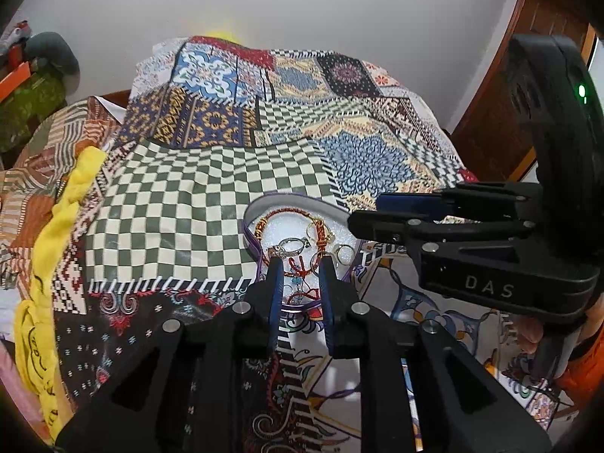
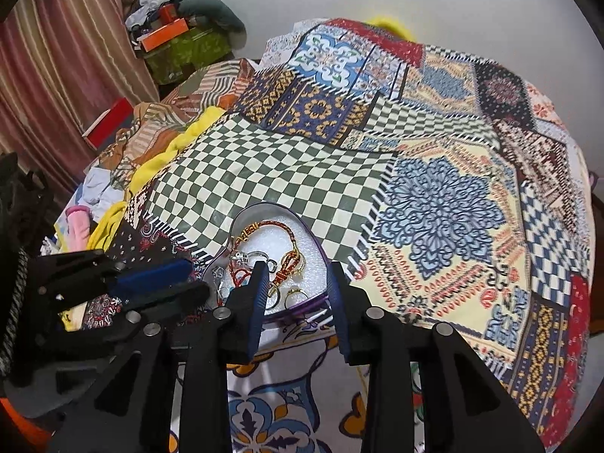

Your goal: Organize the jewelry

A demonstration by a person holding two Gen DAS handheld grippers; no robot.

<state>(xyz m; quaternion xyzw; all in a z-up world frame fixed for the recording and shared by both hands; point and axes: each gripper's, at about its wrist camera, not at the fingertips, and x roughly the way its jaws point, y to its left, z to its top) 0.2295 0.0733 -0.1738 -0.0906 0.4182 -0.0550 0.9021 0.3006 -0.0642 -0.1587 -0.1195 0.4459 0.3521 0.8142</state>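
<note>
Yellow cloth (image 1: 64, 204): a twisted strip lying along the left edge of the bed, well apart from my work.
Patchwork bedspread (image 1: 170, 204): green-and-cream checks under and behind the box, busier prints all round.
My left gripper (image 1: 301, 268): released, blue-padded fingers parted with a clear gap, tips hanging over the near part of the box; nothing between them.
Jewelry box (image 1: 256, 207): a shallow tray with a purple rim and white foam lining, resting on the bedspread just ahead of both grippers.
Braided bracelet (image 2: 264, 226): red and gold cord curving round the back of the foam.
Silver ring (image 1: 290, 245): stone-set, lying on the foam just beyond my left fingertips.
Red thread piece (image 1: 302, 268): with small blue beads, seen in the gap between my left fingers.
Gold rings (image 2: 294, 294): near the box's front right, beside the braid's clasp.
My right gripper (image 2: 298, 270): also released, fingers spread wide over the box's near rim, holding nothing; in the left view it comes in sideways from the right.
</note>
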